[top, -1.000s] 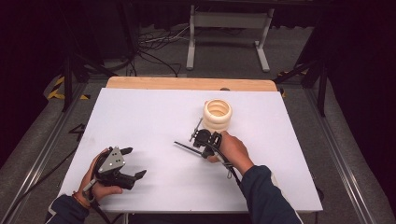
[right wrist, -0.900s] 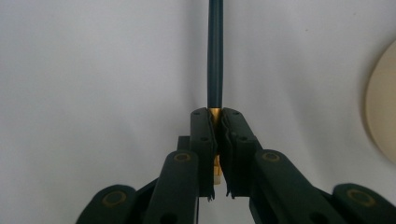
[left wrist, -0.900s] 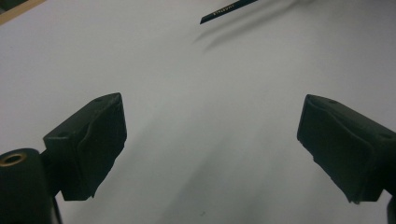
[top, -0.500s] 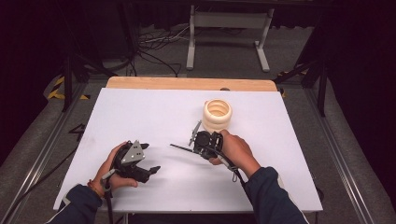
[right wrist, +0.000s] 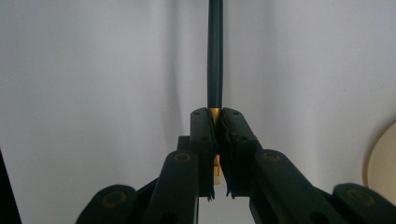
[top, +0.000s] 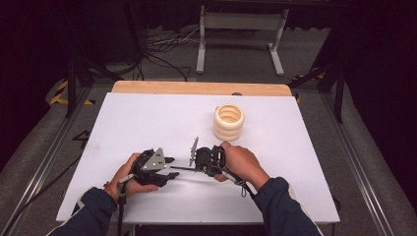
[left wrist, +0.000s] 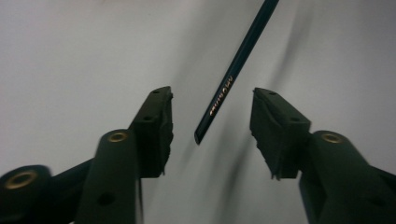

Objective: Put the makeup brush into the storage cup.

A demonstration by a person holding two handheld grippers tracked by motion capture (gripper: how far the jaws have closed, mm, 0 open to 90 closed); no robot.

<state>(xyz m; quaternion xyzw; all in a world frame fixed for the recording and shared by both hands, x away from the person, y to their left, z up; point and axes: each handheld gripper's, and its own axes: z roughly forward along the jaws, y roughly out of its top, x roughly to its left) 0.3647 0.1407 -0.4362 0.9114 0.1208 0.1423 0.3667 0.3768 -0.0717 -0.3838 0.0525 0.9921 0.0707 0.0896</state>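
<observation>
Dark pen (right wrist: 215,56), one, pinched in the right gripper (right wrist: 217,140); left gripper (left wrist: 212,126) closing, spread around its tip. One cream ring holder (top: 228,122) stands apart.

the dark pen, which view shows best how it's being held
The right gripper view: the right hand-held gripper is shut on the pen at its gold band. The left gripper view shows its free end between open jaws, untouched. The high view shows it as a thin line between both grippers.

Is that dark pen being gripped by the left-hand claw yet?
No: left gripper is open; the pen tip sits between its pads, touching neither.
</observation>
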